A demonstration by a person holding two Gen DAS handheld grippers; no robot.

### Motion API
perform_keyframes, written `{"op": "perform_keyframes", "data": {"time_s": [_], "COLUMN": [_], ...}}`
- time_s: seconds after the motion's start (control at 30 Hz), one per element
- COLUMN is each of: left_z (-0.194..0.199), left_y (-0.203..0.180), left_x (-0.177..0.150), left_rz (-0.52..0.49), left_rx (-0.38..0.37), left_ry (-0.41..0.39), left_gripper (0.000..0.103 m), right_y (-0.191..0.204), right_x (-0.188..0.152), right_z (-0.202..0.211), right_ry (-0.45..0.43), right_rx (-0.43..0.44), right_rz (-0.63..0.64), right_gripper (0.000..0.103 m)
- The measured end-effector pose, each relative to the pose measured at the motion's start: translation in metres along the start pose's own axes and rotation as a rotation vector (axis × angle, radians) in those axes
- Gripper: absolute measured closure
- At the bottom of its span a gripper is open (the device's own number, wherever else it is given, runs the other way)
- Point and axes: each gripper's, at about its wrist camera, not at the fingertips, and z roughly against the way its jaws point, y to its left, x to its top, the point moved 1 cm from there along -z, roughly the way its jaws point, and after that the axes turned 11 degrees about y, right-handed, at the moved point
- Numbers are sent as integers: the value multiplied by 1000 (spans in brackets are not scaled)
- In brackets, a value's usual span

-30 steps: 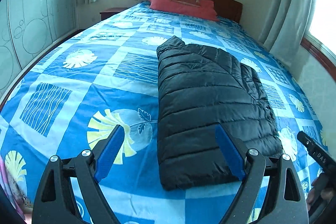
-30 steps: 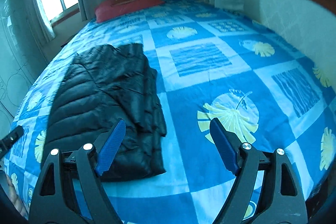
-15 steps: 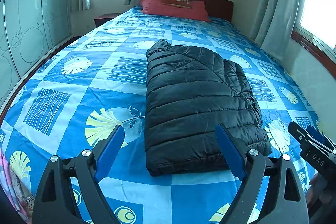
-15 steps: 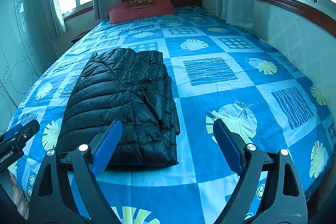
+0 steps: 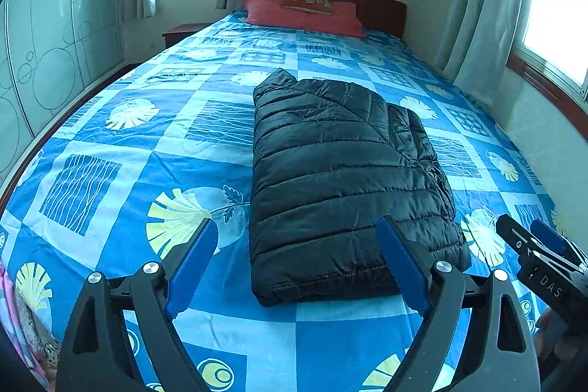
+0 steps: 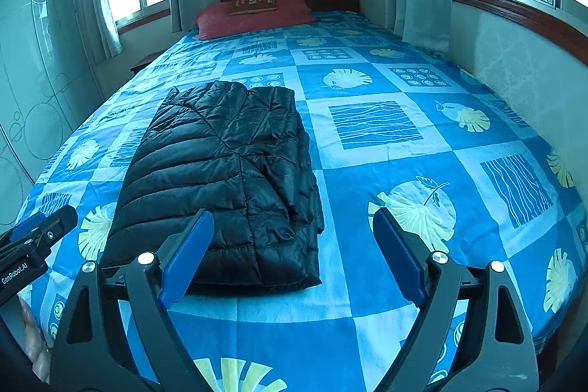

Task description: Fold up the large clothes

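Blue patterned bedspread [image 5: 110, 142], folded black puffer jacket [image 5: 341, 179] on it, red pillow [image 5: 305, 15], both hand-held grippers wide, empty.

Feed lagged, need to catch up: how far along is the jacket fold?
Done: jacket lies folded into a compact rectangle on the bed. In hand: nothing; left claw and right claw are open, off the jacket. Left: at most another fold or tidying.
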Motion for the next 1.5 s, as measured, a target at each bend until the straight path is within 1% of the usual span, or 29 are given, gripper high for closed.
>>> {"op": "perform_keyframes", "data": {"time_s": [0.37, 1.17, 1.3, 1.4, 1.5], "left_z": [1, 9, 9, 9, 10], "left_y": [0, 2, 2, 0, -4], "left_x": [-1, 1, 2, 1, 0], "left_rz": [-2, 13, 14, 4, -9], "left_rx": [7, 70, 63, 60, 73], "left_ry": [-6, -25, -20, -22, -23], "left_gripper": [16, 16, 16, 16, 16], "right_y": [1, 5, 7, 6, 6], "right_x": [-1, -2, -2, -2, -2], "right_z": [-1, 0, 1, 2, 2], "right_ry": [-1, -7, -11, -11, -11], "right_rx": [2, 10, 13, 13, 14], "right_rz": [1, 1, 5, 4, 4], "right_gripper": [15, 15, 15, 15, 15]}}
